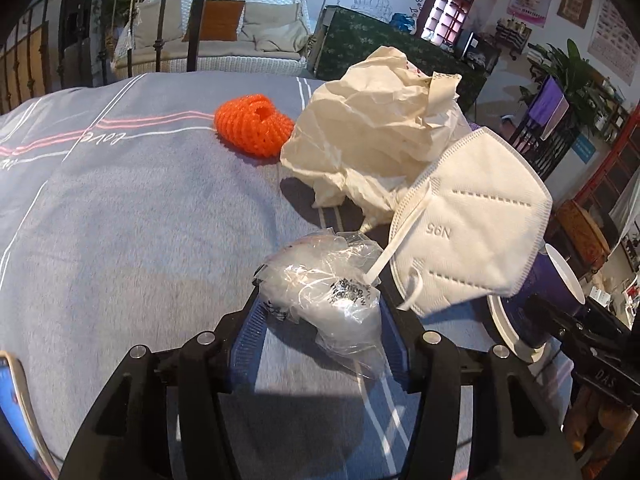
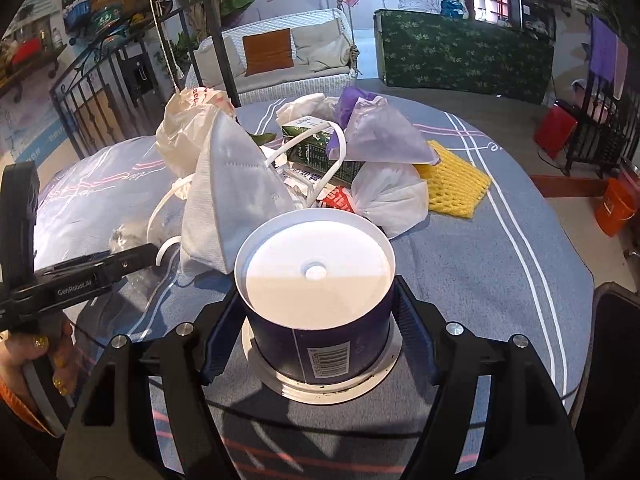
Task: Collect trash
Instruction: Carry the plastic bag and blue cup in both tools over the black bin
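The left gripper [image 1: 320,312] is closed on a crumpled clear plastic wrapper [image 1: 324,300], which sits pinched between its blue pads; black print on the wrapper is too crumpled to read. The right gripper [image 2: 316,312] clamps a purple paper cup [image 2: 320,332] by its sides. The cup stands upside down on a white lid [image 2: 320,384], its white base up, with a barcode on its wall.

Both grippers work over a round table under a grey-blue cloth [image 1: 120,220] with white and pink stripes and the script word "love".

In the left view, at 2 o'clock from the wrapper, a white mask [image 1: 472,232] stamped "N95" leans against the cup. At 12 o'clock lies a crumpled beige paper bag [image 1: 372,128], and at 11 o'clock an orange foam net [image 1: 252,126], apart from the bag.

In the right view, at 12 o'clock beyond the cup, is a heap: a green carton [image 2: 308,148] with small print I cannot read, a purple bag [image 2: 380,132], a white bag [image 2: 388,196] and, at 1 o'clock, a yellow foam net [image 2: 452,184]. At 9 o'clock the left gripper's arm reads "GenRobot.AI", held by a hand [image 2: 44,360].

Beyond the table stand a white wicker sofa [image 2: 280,64] with an orange cushion, a green patterned counter [image 2: 460,56], a painted wall, black iron railings and an orange bucket [image 2: 614,208].
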`<state>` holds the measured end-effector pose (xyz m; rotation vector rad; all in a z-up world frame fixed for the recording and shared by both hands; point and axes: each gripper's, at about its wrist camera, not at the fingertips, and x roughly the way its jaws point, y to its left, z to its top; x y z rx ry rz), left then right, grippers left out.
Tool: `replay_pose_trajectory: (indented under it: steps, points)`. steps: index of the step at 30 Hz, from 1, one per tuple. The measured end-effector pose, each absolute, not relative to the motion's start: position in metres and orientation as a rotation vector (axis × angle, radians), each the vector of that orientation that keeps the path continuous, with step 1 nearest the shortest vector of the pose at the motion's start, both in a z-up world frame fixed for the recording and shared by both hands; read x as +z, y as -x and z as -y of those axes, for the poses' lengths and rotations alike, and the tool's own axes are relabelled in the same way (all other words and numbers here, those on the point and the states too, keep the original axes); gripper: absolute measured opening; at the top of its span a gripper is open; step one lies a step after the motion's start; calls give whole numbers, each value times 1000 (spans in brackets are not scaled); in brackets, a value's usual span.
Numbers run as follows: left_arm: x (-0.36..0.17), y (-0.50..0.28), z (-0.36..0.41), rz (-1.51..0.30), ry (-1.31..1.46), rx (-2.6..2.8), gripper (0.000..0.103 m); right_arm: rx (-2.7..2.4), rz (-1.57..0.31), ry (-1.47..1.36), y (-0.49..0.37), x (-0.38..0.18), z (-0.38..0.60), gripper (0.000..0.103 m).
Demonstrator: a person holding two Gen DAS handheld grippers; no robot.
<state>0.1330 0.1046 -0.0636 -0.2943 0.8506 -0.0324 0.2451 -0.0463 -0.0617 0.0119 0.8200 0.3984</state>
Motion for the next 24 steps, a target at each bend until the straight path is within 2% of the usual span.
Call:
replay_pose_trajectory:
  steps: [17, 19, 21, 24]
  points:
    - [-60, -98, -101, -828, 331, -94, 55, 357, -770, -25, -203, -57, 71, 71]
    - [-62, -95, -96, -840, 318, -92, 59, 351, -776, -40, -200, -58, 75, 71]
    - [-64, -93, -94, -831, 312, -101, 71, 346, -780, -51, -197, -58, 79, 71]
    - [-66, -96, -92, -836, 287, -99, 76, 342, -779, -56, -192, -59, 83, 71]
